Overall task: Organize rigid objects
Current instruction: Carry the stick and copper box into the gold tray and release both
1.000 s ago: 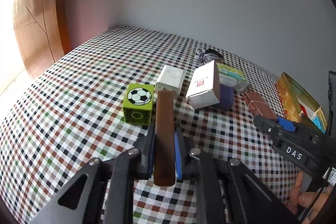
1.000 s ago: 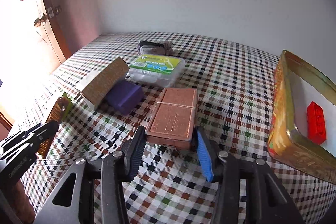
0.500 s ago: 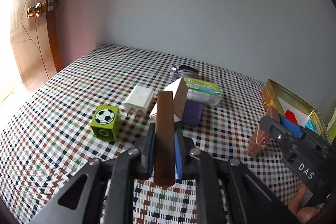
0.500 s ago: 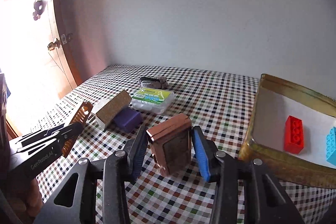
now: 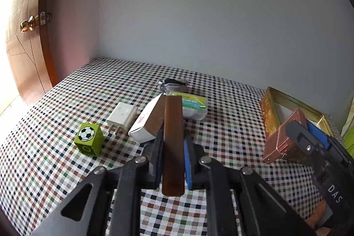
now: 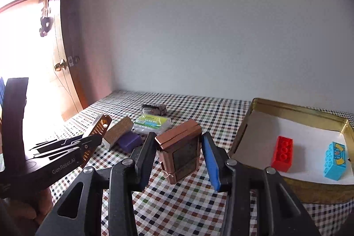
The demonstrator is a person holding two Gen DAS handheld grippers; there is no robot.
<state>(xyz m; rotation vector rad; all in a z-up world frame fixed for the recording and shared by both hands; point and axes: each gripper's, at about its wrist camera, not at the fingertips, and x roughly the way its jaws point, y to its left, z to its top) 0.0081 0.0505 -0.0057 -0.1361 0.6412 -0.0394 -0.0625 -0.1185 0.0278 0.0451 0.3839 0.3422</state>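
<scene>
- The left tongs (image 5: 172,147) are clamped tight on a thin brown bar (image 5: 173,143), which stands on edge between the pads, clear of the checked tabletop (image 5: 66,169).
- The right tongs (image 6: 179,147) grip a copper-coloured box (image 6: 180,150), lifted off the tabletop and tilted, just beside the near left corner of the gold tin tray (image 6: 298,106).
- The tray sits at the right edge of the tabletop; a red brick (image 6: 282,153) and a blue brick (image 6: 335,160) lie inside it, apart from each other.
- Toward the far edge of the tabletop lie a green football cube (image 5: 89,142), a white plug adapter (image 5: 121,117), a white-and-brown carton (image 5: 148,121), a green-lidded clear case (image 5: 194,106) and a purple block (image 6: 129,142).
- The cube, adapter and carton lie in a row, near one another.
- The purple block touches the carton.
</scene>
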